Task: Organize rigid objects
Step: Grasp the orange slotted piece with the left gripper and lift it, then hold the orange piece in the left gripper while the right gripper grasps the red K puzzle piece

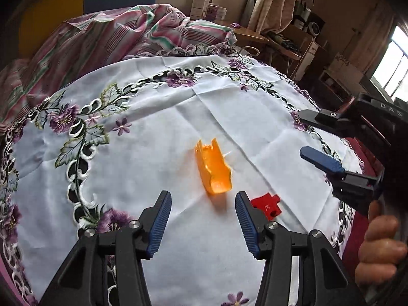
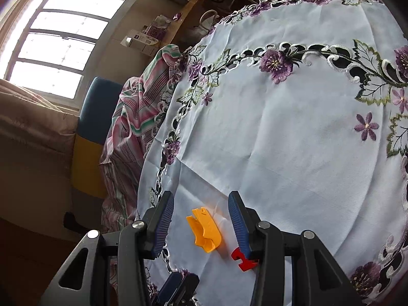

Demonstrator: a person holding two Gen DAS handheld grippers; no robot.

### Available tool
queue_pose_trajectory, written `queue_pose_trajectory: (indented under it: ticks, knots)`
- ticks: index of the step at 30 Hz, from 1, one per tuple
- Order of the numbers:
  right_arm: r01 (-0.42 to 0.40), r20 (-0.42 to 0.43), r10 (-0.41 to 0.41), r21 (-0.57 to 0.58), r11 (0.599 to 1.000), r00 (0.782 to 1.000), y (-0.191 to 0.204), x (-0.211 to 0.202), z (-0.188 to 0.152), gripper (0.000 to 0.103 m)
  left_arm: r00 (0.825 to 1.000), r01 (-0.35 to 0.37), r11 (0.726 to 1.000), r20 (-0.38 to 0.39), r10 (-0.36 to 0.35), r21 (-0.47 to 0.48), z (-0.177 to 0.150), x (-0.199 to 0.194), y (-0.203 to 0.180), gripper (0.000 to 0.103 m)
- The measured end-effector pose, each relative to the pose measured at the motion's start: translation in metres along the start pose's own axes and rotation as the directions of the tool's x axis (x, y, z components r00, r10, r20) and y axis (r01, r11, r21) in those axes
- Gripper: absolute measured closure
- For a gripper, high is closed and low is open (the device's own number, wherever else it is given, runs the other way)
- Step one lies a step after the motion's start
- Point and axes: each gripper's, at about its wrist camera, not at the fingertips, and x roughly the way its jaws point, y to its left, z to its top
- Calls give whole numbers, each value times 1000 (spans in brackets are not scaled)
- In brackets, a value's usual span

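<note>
An orange plastic piece (image 1: 213,170) lies on the white embroidered tablecloth (image 1: 178,117), just ahead of my left gripper (image 1: 202,197), which is open and empty. A small red plastic piece (image 1: 267,205) lies beside the left gripper's right finger. My right gripper (image 1: 301,134) enters from the right, open and empty, above the cloth. In the right wrist view the orange piece (image 2: 205,229) sits between the open right gripper (image 2: 201,202) fingers, lower on the cloth, and the red piece (image 2: 242,257) is partly hidden behind the right finger. A left gripper fingertip (image 2: 173,284) shows at the bottom.
A striped pink and green cloth (image 1: 122,33) is bunched at the far side of the table. A blue and yellow chair (image 2: 94,127) stands beyond it. A wooden desk with boxes (image 1: 204,5) and cluttered shelves (image 1: 306,33) stand further back.
</note>
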Motion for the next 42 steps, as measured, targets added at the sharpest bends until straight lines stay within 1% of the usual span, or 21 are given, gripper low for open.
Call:
queue_pose_trajectory:
  ticks: [5,8,10,11,12,13,14,15,16,18,19,20,23,26,30,33,36,38,39,40,42]
  knots:
    - [-3,0,3,-7,1000,1000,1,0,0,58,1000,-8,1000,8,8,9,17,22,-10,50]
    - [-3,3,3,-13,1000,1000,3,0,-1,58,999,-26,999,27,25,30,24,32,-18,50]
    - [-3,3,3,-16,1000,1000,4,1,-1,58,998,-55,998,23,54,39,27,40,-23,50]
    - [-1,2,1,-19,1000,1000,4,1,-1,58,999,-47,998,18,46,40,28,46,-23,49]
    - [0,0,0,-20,1000,1000,4,2,-2,58,999,-41,998,-2,42,40,28,52,-24,49]
    - [2,-3,-3,-22,1000,1000,5,3,-2,58,998,-55,998,-29,56,33,28,59,-22,49]
    - [8,-4,-8,-26,1000,1000,5,4,-2,58,997,-54,998,-61,55,17,26,66,-20,52]
    - [15,-5,-15,-33,999,1000,6,5,-2,57,995,-54,999,-81,54,0,24,70,-16,70]
    - [19,-7,-19,-38,999,1000,6,5,-3,57,994,-90,996,-67,89,-19,21,69,-12,76]
    - [26,-8,-26,-50,998,1000,7,6,-3,57,996,-69,996,-67,65,-57,18,65,-2,77]
    - [27,-9,-27,-54,998,1000,8,7,-3,58,995,-74,995,-68,70,-64,16,61,2,77]
    - [29,-12,-30,-58,998,999,9,8,-3,58,994,-94,994,-67,89,-64,13,56,4,77]
    - [36,-33,-39,-66,997,999,9,13,-4,58,990,-124,990,-69,120,-61,-1,44,14,77]
    - [50,-67,-56,-83,995,996,10,20,-7,58,987,-151,986,-65,147,-76,-19,24,25,77]
    - [69,-99,-79,-103,992,992,11,26,-10,58,979,-201,975,-50,197,-92,-55,-5,39,77]
    - [76,-111,-88,-105,992,990,11,29,-11,58,970,-244,967,-15,243,-76,-80,-25,40,77]
    - [92,-115,-105,-110,990,988,10,30,-12,58,958,-282,956,19,285,-86,-104,-42,43,77]
    - [106,-113,-119,-119,987,986,11,31,-12,58,956,-287,951,27,292,-118,-120,-49,47,76]
    - [108,-114,-122,-122,987,986,11,31,-12,58,953,-291,948,44,298,-127,-128,-54,47,76]
    - [110,-116,-125,-126,986,985,12,32,-12,58,947,-308,943,55,317,-127,-134,-57,47,76]
    - [114,-118,-130,-137,984,984,13,32,-13,58,940,-319,940,83,330,-122,-144,-62,46,76]
